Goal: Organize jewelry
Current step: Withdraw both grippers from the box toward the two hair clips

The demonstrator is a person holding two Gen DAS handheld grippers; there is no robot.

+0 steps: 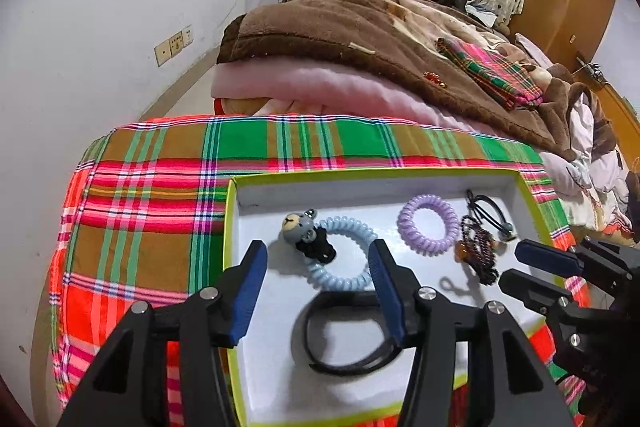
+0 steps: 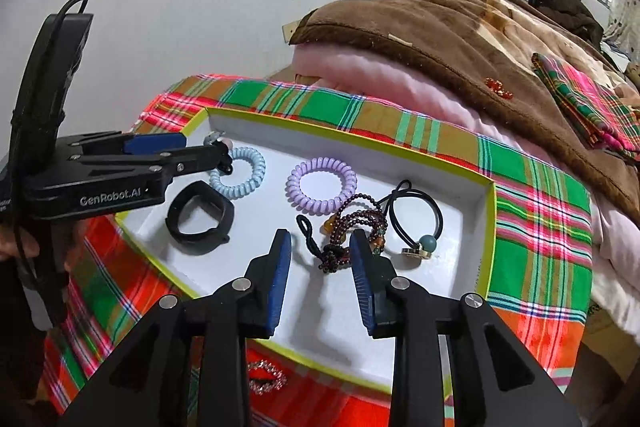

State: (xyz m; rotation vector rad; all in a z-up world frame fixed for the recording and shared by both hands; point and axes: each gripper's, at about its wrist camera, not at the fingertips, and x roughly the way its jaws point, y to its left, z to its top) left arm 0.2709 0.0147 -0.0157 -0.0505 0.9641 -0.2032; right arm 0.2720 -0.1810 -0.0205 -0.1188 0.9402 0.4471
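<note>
Scene: 2 hand-held grippers hover over a white tray point(image 2: 490, 227) on a plaid cloth point(image 1: 160, 195).
Left gripper point(image 1: 318, 287): jaws apart, empty, above the blue coil tie point(image 1: 344, 255) and black band point(image 1: 340, 343).
Right gripper point(image 2: 320, 267): jaws apart, gripping nothing, the bead bracelet point(image 2: 352, 227) lying just ahead.
Best practice: likely lift clear before reaching for the rhinestone clip point(image 2: 266, 381) outside the tray.
Count: 2 coil ties, 1 lilac point(image 2: 322, 183); 1 band; 1 bracelet; 1 black elastic point(image 2: 416, 223); 1 clip.
</note>
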